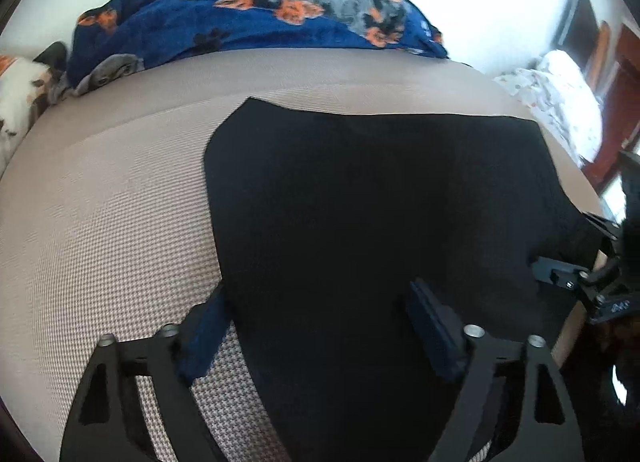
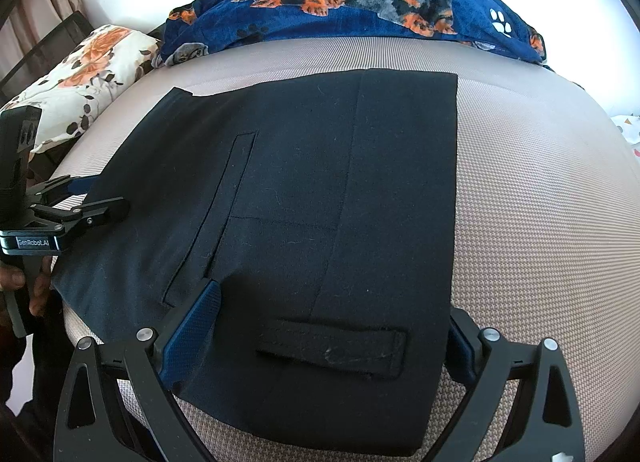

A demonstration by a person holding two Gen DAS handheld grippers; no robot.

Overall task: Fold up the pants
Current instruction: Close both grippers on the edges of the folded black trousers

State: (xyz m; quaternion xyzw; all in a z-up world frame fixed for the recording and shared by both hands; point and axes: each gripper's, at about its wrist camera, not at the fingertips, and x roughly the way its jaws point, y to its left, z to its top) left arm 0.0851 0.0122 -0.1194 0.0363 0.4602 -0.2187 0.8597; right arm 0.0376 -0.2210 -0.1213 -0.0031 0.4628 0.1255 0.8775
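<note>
While pants [image 2: 320, 198] lie folded on bed [image 2: 540, 222] | left gripper [image 1: 320, 326] spread wide | right gripper [image 2: 332, 326] spread wide

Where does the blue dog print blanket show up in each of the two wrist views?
Left wrist: the blue dog print blanket runs along the top, left of centre, beyond the black pants.
Right wrist: it runs along the top, centre to right.
Shared landmark: the pants on the beige bed cover.
</note>
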